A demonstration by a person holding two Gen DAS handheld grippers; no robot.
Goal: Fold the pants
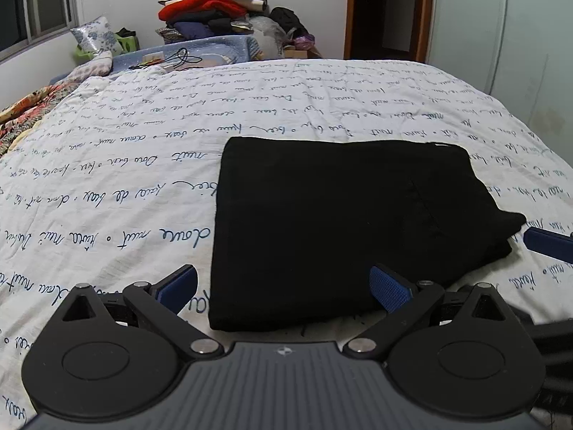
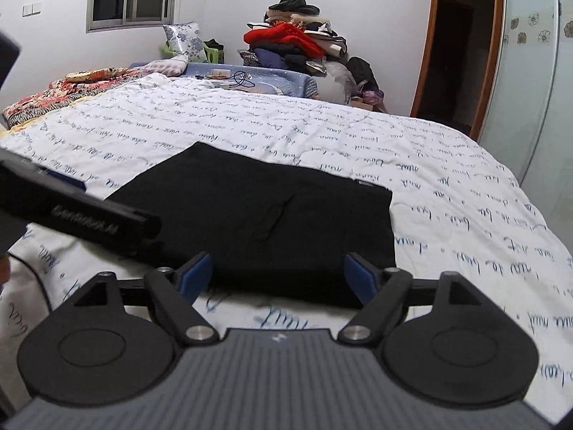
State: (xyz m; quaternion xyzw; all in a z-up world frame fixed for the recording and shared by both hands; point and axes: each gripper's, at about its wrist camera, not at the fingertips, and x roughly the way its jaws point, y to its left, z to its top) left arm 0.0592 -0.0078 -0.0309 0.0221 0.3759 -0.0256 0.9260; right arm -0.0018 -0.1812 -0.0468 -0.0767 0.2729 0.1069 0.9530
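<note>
The black pants lie folded into a flat rectangle on the white bedspread with blue handwriting. They also show in the right wrist view. My left gripper is open and empty, just above the near edge of the pants at their left corner. My right gripper is open and empty at the near edge of the pants. A blue fingertip of the right gripper shows by the right corner of the pants. The left gripper's body crosses the left of the right wrist view.
A tall pile of clothes stands beyond the bed's far end. A floral quilt and pillows lie at the far left. A doorway and a glass wardrobe door are at the right.
</note>
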